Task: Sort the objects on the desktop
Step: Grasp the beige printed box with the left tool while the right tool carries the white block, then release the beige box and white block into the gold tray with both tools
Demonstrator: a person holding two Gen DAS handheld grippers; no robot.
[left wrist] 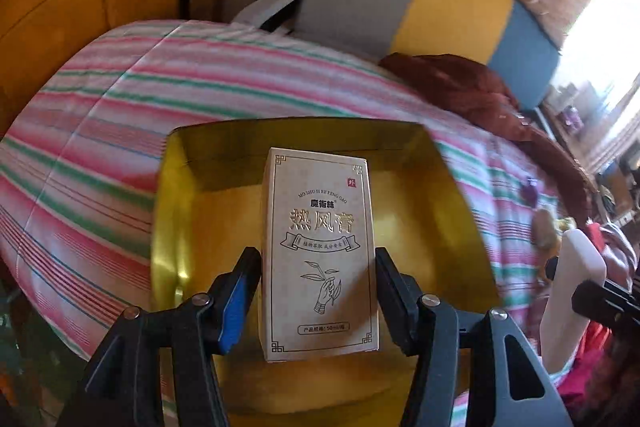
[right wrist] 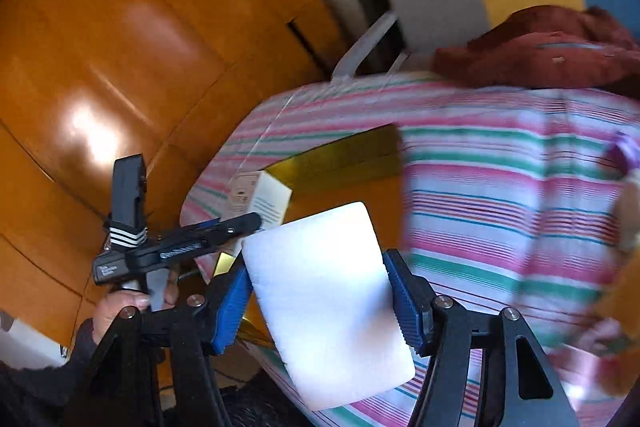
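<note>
Over the gold tray [left wrist: 192, 195] near the striped bed's [left wrist: 100, 115] left edge, the left claw [left wrist: 318, 291] grips an ointment box [left wrist: 320, 247]. Beside it, the right claw [right wrist: 320, 291] clamps a white sponge block [right wrist: 328, 299]. Both look ready to be lowered and released into the tray.

Your left gripper [left wrist: 318, 291] is clamped on a carton [left wrist: 318, 251]; your right gripper [right wrist: 320, 301] is clamped on a white block [right wrist: 324, 303], both angled downward.

Both wrist views close, angled downward, sharing gold tray [left wrist: 444, 187], striped bedding [right wrist: 500, 187]
</note>
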